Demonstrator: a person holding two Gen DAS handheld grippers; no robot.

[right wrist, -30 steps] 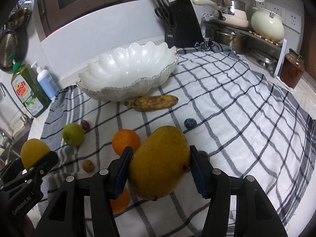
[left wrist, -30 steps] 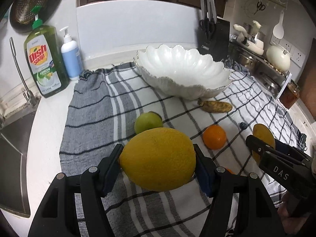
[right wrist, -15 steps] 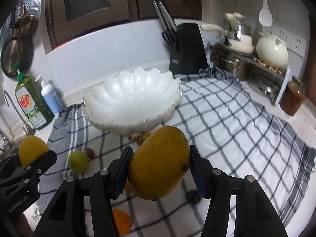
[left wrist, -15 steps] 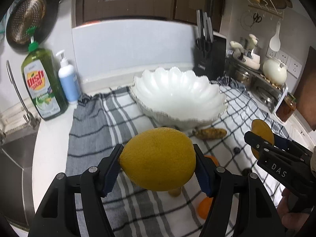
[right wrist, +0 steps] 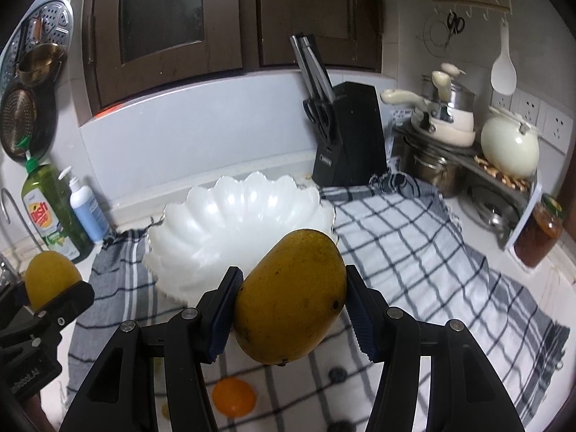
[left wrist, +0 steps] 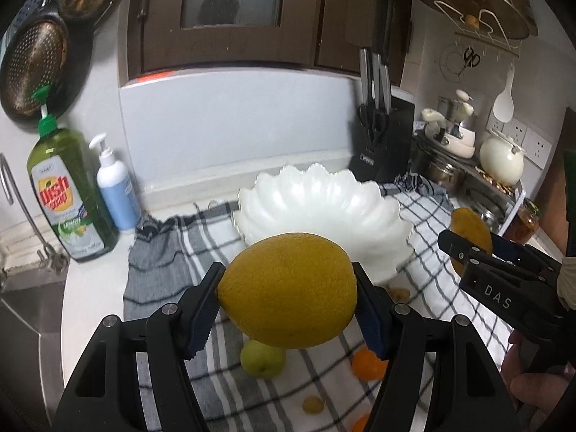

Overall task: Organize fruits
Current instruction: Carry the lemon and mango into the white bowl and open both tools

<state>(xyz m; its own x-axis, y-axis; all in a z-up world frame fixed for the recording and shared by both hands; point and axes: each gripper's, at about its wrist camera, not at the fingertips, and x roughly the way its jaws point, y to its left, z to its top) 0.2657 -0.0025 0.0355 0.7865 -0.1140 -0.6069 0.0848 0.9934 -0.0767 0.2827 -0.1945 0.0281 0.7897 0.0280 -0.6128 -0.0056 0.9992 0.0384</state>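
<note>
Step in hand, as judged from the scene: carrying two fruits to the white scalloped bowl [left wrist: 324,212] for placement. Bring each tool over the bowl's hollow rather than its rim, lower until the fruit is close to the bottom, then release; place one fruit at a time so the two tools do not meet above the bowl, and keep the grip level, since both fruits are rounded and may roll once freed. The left tool [left wrist: 288,302] is partly closed, its blue pads pressed against both ends of a large yellow lemon [left wrist: 288,289] held clear of the checked cloth [left wrist: 172,252]. The right tool [right wrist: 291,306] is likewise partly closed, gripping a mango [right wrist: 291,297] at its sides. The bowl is empty and stands on the cloth just beyond both tools. A green apple [left wrist: 262,358] and an orange [right wrist: 233,396] lie on the cloth below.
</note>
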